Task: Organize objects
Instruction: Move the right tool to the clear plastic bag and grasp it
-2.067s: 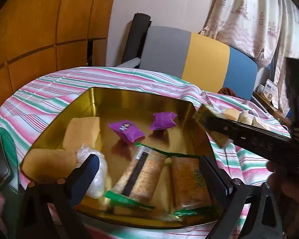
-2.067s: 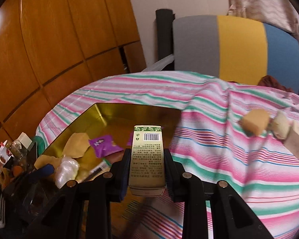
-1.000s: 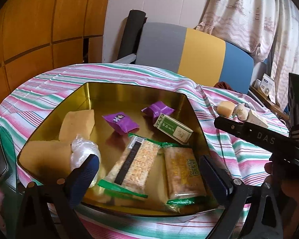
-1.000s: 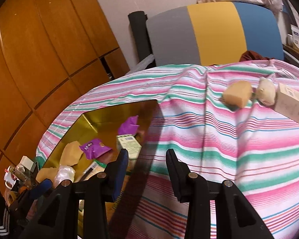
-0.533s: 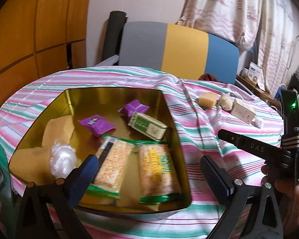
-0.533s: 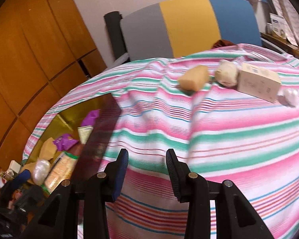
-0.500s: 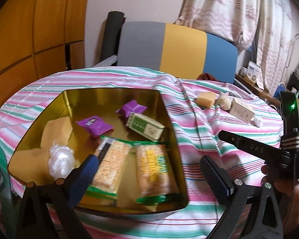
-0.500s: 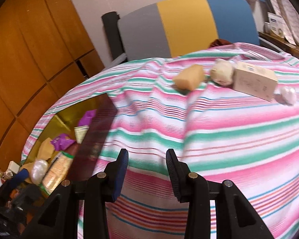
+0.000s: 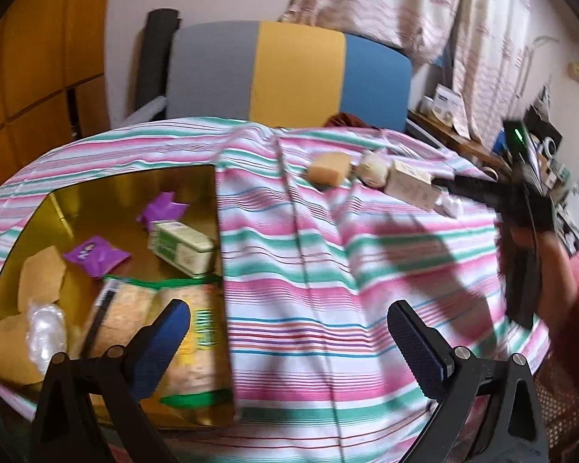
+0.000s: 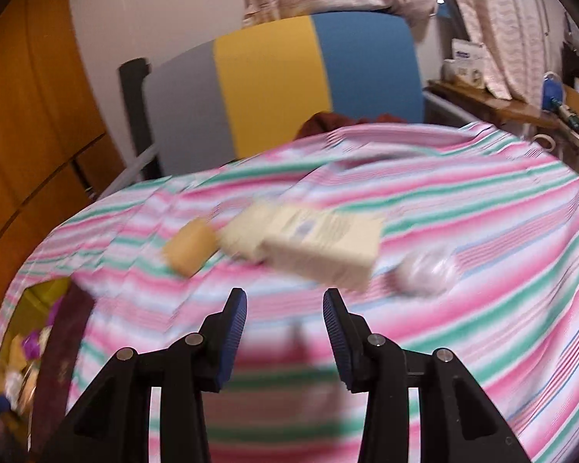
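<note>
Over the striped cloth (image 10: pixel 482 231) my right gripper (image 10: pixel 285 320) gapes empty, aimed at the cream box (image 10: pixel 324 247), which I judge goes next into the tin (image 9: pixel 96 193); my left gripper (image 9: pixel 289 332), wide and empty, waits beside the tin.

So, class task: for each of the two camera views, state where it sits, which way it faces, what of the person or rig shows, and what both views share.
Left wrist: sits behind the open left gripper, looking across the striped cloth and gold tin; the right hand shows at the right edge.
Right wrist: sits behind the open right gripper, facing the cream box and the chair; only its jaws show.
Shared: box, tan block, chair, cloth, tin.
</note>
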`<state>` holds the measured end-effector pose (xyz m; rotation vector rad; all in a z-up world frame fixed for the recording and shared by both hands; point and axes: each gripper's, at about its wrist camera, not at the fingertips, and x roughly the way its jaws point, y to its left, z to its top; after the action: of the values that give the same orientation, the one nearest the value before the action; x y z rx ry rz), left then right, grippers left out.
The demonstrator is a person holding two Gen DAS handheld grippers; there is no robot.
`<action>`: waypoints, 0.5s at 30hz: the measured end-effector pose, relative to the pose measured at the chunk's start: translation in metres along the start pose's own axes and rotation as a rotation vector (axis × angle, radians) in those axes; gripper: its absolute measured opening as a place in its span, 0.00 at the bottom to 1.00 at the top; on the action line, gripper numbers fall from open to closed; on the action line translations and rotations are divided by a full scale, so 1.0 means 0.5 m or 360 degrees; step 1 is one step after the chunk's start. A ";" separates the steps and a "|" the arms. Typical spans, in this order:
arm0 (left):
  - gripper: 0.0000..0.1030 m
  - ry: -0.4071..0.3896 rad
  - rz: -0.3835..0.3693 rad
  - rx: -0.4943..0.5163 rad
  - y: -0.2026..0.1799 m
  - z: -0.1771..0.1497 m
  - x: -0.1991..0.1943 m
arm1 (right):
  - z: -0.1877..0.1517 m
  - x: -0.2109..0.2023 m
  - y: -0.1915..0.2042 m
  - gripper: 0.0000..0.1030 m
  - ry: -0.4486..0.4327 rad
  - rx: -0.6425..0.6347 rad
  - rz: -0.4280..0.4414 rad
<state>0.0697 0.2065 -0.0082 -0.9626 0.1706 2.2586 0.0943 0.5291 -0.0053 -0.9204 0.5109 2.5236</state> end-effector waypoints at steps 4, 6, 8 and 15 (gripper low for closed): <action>1.00 0.0034 -0.0005 0.0074 -0.026 -0.004 0.007 | 0.070 0.041 -0.059 0.40 0.0006 0.0072 -0.0049; 1.00 0.0051 0.0007 0.0092 -0.033 -0.005 0.011 | 0.098 0.063 -0.084 0.41 0.0004 0.0125 -0.0035; 1.00 0.0064 0.0019 0.0094 -0.036 -0.005 0.015 | 0.126 0.093 -0.105 0.42 0.0030 0.0184 0.0037; 1.00 0.0068 0.0058 0.0029 -0.024 0.005 0.023 | 0.123 0.153 -0.143 0.43 0.0211 0.0375 0.0278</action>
<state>0.0701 0.2227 -0.0126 -1.0061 0.2288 2.2667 0.0435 0.6369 -0.0268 -0.9937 0.9452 2.4929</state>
